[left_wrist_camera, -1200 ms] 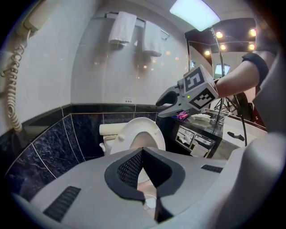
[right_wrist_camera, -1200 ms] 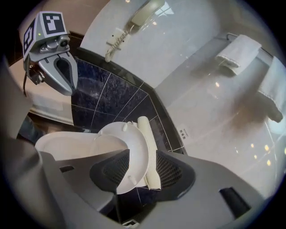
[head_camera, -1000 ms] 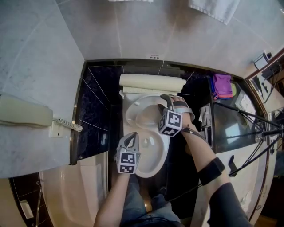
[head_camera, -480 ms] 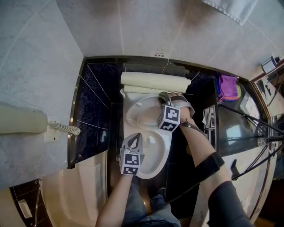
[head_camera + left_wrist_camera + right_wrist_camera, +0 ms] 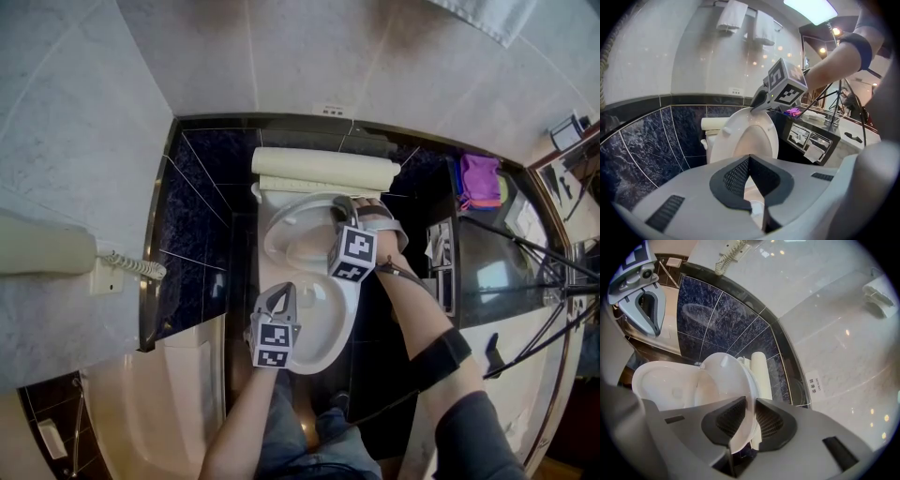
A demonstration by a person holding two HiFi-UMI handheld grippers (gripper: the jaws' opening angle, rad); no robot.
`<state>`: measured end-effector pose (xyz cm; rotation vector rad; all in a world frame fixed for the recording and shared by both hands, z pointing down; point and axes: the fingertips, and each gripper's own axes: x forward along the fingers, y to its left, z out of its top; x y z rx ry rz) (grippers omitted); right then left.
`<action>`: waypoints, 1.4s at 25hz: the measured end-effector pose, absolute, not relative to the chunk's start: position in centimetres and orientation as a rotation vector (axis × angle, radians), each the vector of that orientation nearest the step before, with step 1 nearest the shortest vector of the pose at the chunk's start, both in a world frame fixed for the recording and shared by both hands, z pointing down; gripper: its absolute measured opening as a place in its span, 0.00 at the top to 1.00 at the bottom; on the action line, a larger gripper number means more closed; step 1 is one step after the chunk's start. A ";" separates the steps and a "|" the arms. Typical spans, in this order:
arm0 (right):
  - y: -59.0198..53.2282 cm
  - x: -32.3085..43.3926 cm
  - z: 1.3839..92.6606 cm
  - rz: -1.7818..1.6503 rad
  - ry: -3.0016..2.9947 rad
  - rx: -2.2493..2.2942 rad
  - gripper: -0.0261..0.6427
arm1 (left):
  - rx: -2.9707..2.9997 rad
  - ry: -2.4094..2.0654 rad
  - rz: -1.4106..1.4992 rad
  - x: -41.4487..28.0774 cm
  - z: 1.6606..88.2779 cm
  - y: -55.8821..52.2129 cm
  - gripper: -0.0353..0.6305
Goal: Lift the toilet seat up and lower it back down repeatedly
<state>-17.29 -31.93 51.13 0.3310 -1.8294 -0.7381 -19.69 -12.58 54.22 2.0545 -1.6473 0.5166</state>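
Note:
The white toilet seat [image 5: 292, 246] stands half raised over the bowl [image 5: 319, 323], with the lid [image 5: 323, 167] upright behind it. My right gripper [image 5: 343, 208] grips the seat's right rim; its jaws have just been closing and the pads now press the rim [image 5: 746, 399] from both sides. In the right gripper view the seat [image 5: 723, 376] tilts up off the bowl [image 5: 661, 380]. My left gripper [image 5: 281, 295] hovers over the bowl's front left, shut and holding nothing. From the left gripper [image 5: 749, 160] the seat [image 5: 745, 136] and the right gripper [image 5: 758, 100] show ahead.
Dark blue tiles [image 5: 202, 216] line the alcove around the toilet. A wall phone [image 5: 52, 248] hangs at the left and a cream tub edge [image 5: 159, 394] is at lower left. A counter with a purple cloth [image 5: 480, 178] and tripod legs [image 5: 525, 281] stand right.
The right gripper's jaws have closed on the seat's rim. Both grippers have sunk a little, and the seat leans slightly lower with the right one.

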 end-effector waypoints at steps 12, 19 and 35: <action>-24.0 -15.2 49.6 -0.802 -1.881 0.378 0.84 | 1.994 -1.608 0.547 -17.4 57.7 -8.3 0.95; -17.5 -13.5 49.8 -0.842 -1.931 0.377 0.84 | 1.959 -1.610 0.549 -15.5 59.1 -5.4 0.95; 1.1 -8.4 57.4 -0.747 -1.988 0.177 0.78 | 1.840 -1.678 0.516 -13.1 62.3 0.9 0.95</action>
